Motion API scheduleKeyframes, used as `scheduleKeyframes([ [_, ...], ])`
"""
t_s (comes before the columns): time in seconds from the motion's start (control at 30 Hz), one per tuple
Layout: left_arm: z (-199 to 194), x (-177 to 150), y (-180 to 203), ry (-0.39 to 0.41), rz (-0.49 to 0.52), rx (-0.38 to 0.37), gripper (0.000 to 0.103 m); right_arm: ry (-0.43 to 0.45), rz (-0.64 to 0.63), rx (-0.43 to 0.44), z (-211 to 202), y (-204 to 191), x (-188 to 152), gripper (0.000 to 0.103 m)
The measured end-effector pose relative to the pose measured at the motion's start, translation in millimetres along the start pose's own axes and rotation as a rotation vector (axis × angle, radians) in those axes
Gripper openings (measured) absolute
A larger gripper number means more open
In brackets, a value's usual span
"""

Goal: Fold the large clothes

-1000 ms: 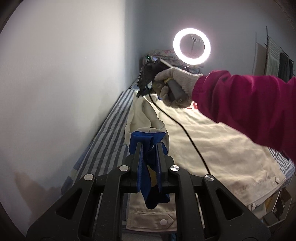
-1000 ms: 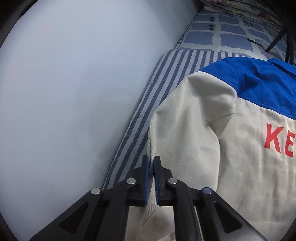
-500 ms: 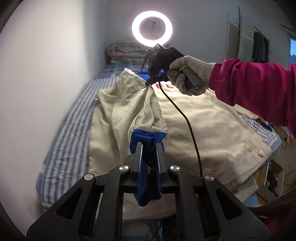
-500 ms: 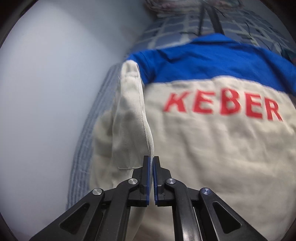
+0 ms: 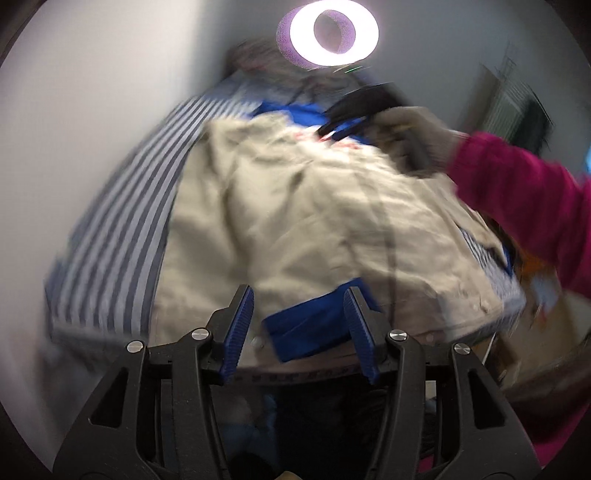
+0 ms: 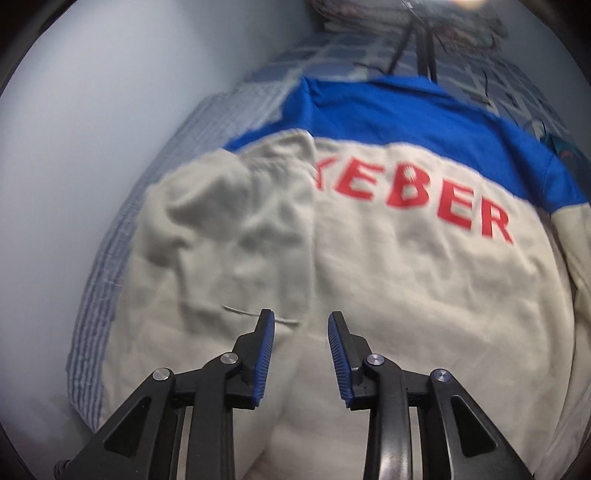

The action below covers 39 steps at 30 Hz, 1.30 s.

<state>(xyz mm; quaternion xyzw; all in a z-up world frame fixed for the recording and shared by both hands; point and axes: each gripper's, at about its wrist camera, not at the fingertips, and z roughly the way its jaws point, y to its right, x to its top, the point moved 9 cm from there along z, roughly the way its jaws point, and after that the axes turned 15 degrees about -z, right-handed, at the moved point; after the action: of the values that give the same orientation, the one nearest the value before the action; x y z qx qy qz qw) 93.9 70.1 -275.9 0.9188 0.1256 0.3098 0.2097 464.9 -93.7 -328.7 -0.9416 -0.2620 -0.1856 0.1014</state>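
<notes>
A bed (image 5: 122, 236) with a blue-and-white striped sheet runs along a pale wall (image 5: 92, 92), and spread across it, back side up, lies the big cream jacket (image 6: 388, 295), its blue yoke (image 6: 406, 107) toward the far end and red letters (image 6: 424, 199) printed just below that yoke. One sleeve (image 6: 236, 221) is folded in over the jacket's back, covering the first red letter; its blue cuff (image 5: 314, 325) lies at the near hem, seen in the blurred left view. A person's arm in a magenta sleeve (image 5: 524, 199) reaches in from the right over the jacket, a pale knit glove (image 5: 417, 125) on the hand. A bright ring light (image 5: 332, 33) glows at the far end of the bed. The left tool (image 5: 299, 314) has just been opening: its jaws stand wide, the blue cuff lying loose between them, the pads not pressing it. The right tool (image 6: 301, 339) has also just been opening: its jaws are partly apart over the cream cloth, nothing pinched between them.
</notes>
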Motion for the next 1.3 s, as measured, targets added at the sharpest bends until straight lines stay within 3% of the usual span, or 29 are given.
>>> scheduleKeyframes([
  [0.07,14,-2,-17,-0.052,-0.119,-0.016,0.053,0.045,-0.034,0.032,-10,-16,14,0.037],
  [0.17,37,-10,-30,-0.129,-0.214,-0.041,0.052,0.095,-0.101,0.056,-18,-47,32,0.045],
  [0.37,76,-29,-34,-0.241,-0.295,-0.061,0.051,0.127,-0.183,0.089,-6,-98,64,0.059],
  [0.5,82,-28,-31,-0.231,-0.312,-0.072,0.051,0.105,-0.221,0.062,20,-123,85,0.059],
  [0.53,82,-28,-31,-0.228,-0.310,-0.072,0.046,0.100,-0.228,0.053,26,-127,90,0.059],
  [0.57,84,-29,-30,-0.226,-0.304,-0.068,0.032,0.093,-0.236,0.045,34,-132,96,0.059],
  [0.67,88,-29,-29,-0.230,-0.294,-0.075,0.008,0.069,-0.254,0.022,55,-146,109,0.059],
  [0.8,82,-23,-28,-0.205,-0.296,-0.103,0.004,0.013,-0.272,-0.034,84,-154,120,0.058],
  [0.9,68,-14,-24,-0.173,-0.271,-0.113,0.004,-0.054,-0.289,-0.084,109,-156,122,0.036],
  [0.97,55,-8,-24,-0.144,-0.250,-0.110,0.003,-0.084,-0.291,-0.103,120,-156,122,0.013],
  [1.13,25,9,-32,-0.085,-0.222,-0.080,0.003,-0.058,-0.216,-0.085,117,-155,129,0.004],
  [1.3,15,22,-70,-0.037,-0.214,0.043,0.003,-0.001,-0.153,-0.038,114,-165,147,0.004],
])
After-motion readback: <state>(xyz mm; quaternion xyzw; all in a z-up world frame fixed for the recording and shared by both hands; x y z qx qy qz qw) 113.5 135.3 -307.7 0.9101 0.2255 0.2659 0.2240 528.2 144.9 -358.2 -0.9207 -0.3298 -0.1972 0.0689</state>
